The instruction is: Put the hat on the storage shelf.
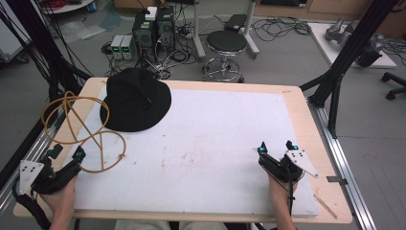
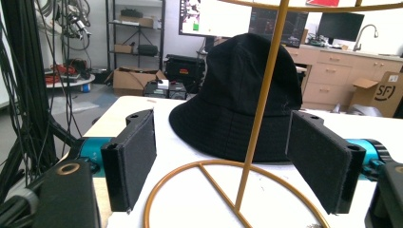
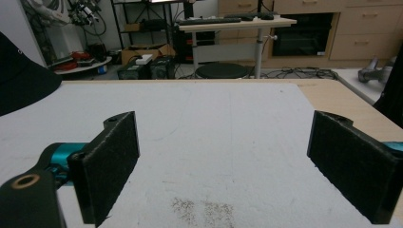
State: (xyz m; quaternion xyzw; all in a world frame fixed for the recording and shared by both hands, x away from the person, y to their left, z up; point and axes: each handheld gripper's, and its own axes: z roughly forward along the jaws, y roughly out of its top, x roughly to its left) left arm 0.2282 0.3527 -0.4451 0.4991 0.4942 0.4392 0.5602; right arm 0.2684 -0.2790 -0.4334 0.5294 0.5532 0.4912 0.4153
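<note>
"SF" on a cardboard box (image 2: pixel 382 92)

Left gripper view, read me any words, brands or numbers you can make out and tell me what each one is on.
"SF", in dark print on the side of the open brown cardboard box at the far right, by the wooden drawers.
The lit computer monitors behind the black fabric bucket hat: their screen content is too small and blurred to read.
Nothing else legible.
</note>
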